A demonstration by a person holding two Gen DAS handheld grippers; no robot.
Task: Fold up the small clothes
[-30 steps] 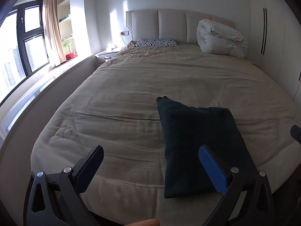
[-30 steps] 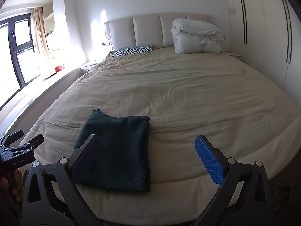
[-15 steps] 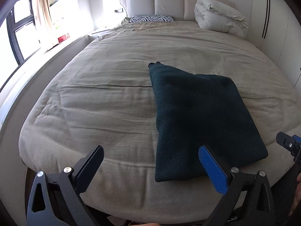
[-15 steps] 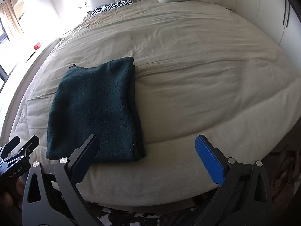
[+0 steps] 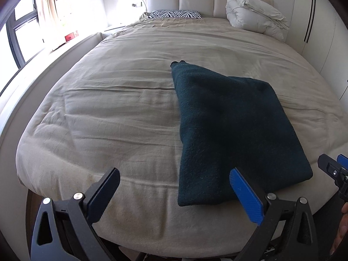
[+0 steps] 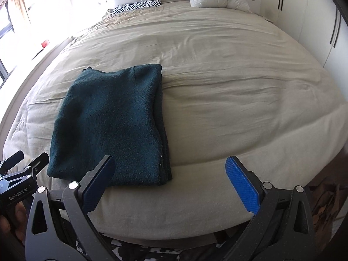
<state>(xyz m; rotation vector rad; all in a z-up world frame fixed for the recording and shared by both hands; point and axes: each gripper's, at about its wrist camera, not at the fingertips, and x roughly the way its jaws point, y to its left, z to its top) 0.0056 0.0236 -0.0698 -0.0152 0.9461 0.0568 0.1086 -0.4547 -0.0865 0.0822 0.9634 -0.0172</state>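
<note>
1. Dark green garment [image 5: 228,126] lies folded into a thick rectangle, flat on the beige bed cover [image 5: 113,113], close to the foot edge of the bed.
2. Left gripper [image 5: 176,193] hangs just off the foot of the bed, jaws spread wide, nothing between them; its blue-padded finger sits by the garment's near left corner.
3. Right gripper [image 6: 171,180] is wide open too and empty, hovering over the bed's edge with its dark finger in front of the garment's near edge.
4. From the right wrist view, the garment [image 6: 113,121] shows stacked layers along its right side.
5. Up at the headboard: a zebra-print pillow [image 5: 174,14] and a bundled white duvet [image 5: 254,15], both well apart from the garment.
</note>
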